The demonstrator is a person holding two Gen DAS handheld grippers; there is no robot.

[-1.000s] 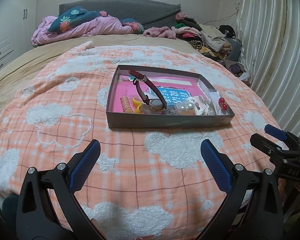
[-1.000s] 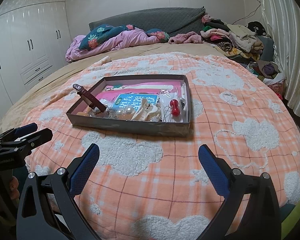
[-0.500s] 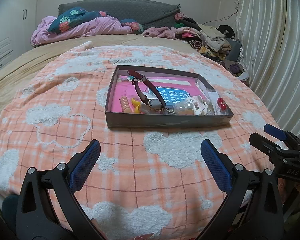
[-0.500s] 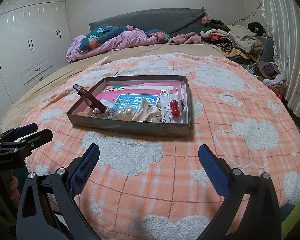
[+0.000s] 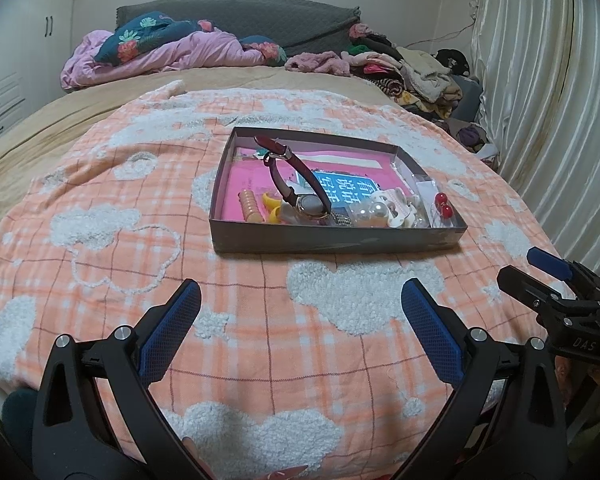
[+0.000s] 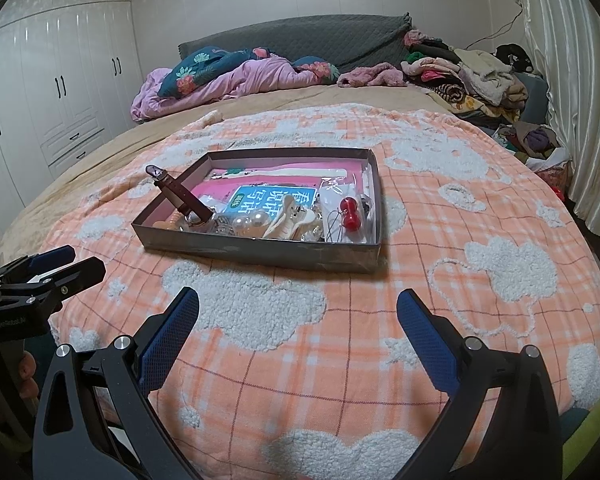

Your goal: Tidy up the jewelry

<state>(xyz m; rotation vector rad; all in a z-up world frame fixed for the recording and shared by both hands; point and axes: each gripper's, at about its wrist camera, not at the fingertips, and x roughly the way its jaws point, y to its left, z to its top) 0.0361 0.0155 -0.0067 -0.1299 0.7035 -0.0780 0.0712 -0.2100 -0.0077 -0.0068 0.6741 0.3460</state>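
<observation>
Hovering wide open and empty, left gripper [image 5: 300, 316] and right gripper [image 6: 298, 314], ahead sitting one shallow rectangular cardboard tray [image 5: 336, 240] on fuzzy plaid blanket [image 5: 100, 240], holding two glossy red beads [image 5: 443, 205].

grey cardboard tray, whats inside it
Inside the shallow grey cardboard tray: a maroon-strapped wristwatch, two red bead earrings, large white pearls, a blue printed card. Things beneath that pile stay hidden.

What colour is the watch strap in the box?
Dark red, burgundy; the watch strap shows best in the left wrist view.

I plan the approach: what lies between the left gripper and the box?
Only bare blanket between left gripper and box, in the left wrist view.
</observation>
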